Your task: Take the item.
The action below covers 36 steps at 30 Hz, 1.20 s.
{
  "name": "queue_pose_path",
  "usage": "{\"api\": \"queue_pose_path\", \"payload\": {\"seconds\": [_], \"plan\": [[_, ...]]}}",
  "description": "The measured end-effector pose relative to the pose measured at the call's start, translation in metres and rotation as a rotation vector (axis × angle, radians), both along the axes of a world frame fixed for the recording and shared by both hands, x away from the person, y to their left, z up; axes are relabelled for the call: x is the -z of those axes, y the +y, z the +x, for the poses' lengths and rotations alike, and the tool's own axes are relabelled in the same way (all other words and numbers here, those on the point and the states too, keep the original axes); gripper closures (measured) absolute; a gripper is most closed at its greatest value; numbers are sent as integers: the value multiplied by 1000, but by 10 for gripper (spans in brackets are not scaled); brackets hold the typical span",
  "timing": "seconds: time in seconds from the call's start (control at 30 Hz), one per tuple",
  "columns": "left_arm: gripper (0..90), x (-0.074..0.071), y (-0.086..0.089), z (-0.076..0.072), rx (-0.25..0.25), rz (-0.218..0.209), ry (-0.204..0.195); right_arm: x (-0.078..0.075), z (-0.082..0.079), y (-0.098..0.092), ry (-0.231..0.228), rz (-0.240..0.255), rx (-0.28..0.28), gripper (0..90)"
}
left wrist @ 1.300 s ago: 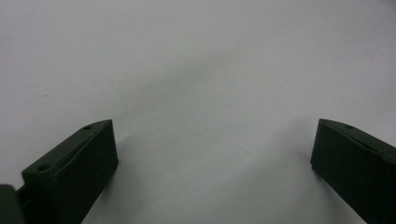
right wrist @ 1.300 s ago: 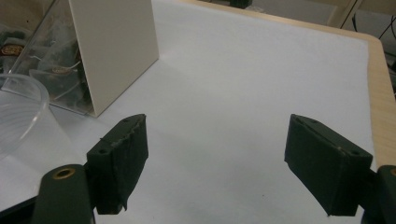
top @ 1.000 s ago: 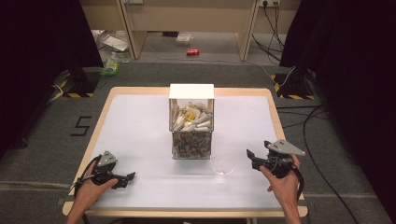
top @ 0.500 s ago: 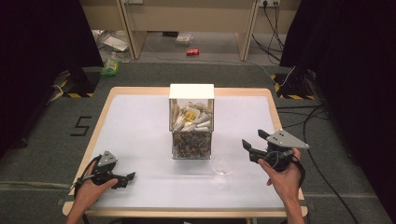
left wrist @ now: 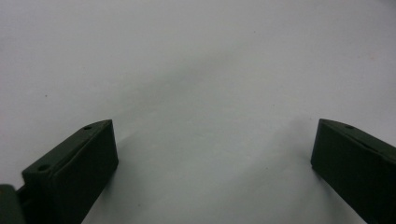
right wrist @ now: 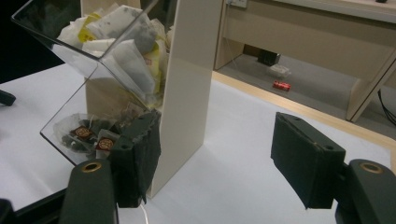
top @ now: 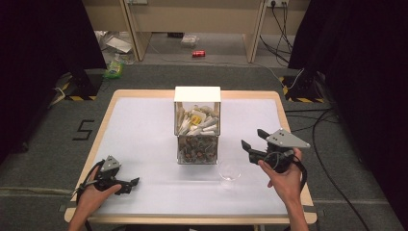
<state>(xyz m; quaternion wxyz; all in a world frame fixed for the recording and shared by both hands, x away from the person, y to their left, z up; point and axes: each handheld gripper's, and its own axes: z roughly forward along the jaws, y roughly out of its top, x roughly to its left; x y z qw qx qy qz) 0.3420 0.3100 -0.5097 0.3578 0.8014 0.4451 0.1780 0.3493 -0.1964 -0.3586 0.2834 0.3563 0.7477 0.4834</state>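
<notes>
Right gripper [top: 251, 144] agape beside tea-bag dispenser [top: 197, 126]

2 grippers [top: 126, 183] [top: 254, 144], 1 dispenser [top: 197, 126], 1 cup [top: 229, 172]

Left gripper [top: 132, 183] jaws apart; right gripper [top: 252, 144] likewise, narrowing.

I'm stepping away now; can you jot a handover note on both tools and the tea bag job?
Left tool: open, empty, low over the table at front left.
Right tool: open, empty, its jaws have just been closing a little; raised, facing the dispenser.
Dispenser: mid-table, both bins full of tea bags.
Glass: in front of it, looks empty.
Done: nothing picked.
Left: probably take a bag and put it in the glass.
</notes>
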Motion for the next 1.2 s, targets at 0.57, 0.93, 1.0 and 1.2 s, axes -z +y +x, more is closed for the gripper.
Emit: {"api": "queue_pose_path", "payload": {"seconds": [0.57,0.93,1.0,1.2], "plan": [[0,0,0,0,0,0,0,-13,1,10,-28,8,-29,339],[0,0,0,0,0,0,0,-26,4,21,-54,38,-73,346],[0,0,0,0,1,0,1,-28,5,24,-59,44,-82,347],[0,0,0,0,1,1,1,-33,6,32,-66,47,-101,352]]}}
